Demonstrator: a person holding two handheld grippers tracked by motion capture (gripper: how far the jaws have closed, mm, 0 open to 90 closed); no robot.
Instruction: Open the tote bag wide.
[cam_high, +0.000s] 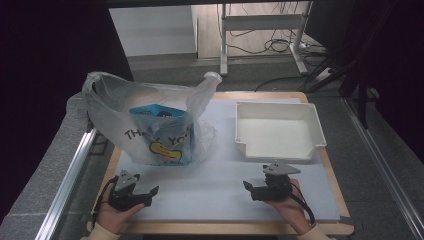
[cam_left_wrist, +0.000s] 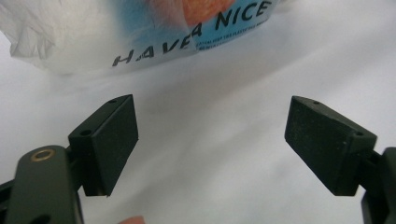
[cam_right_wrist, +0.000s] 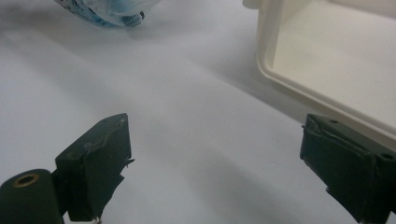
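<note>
The plastic bag (cam_high: 150, 122) stands just ahead of the left gripper (cam_high: 145, 192), well left of the right gripper (cam_high: 250, 189); both jaws gape wide, empty.

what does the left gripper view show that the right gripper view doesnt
Left gripper view: the printed lettering on the plastic bag, close up, beyond the open left hand-held gripper. Right gripper view: the white tray past the open right hand-held gripper. Shared: the white mat and some part of the bag.
</note>
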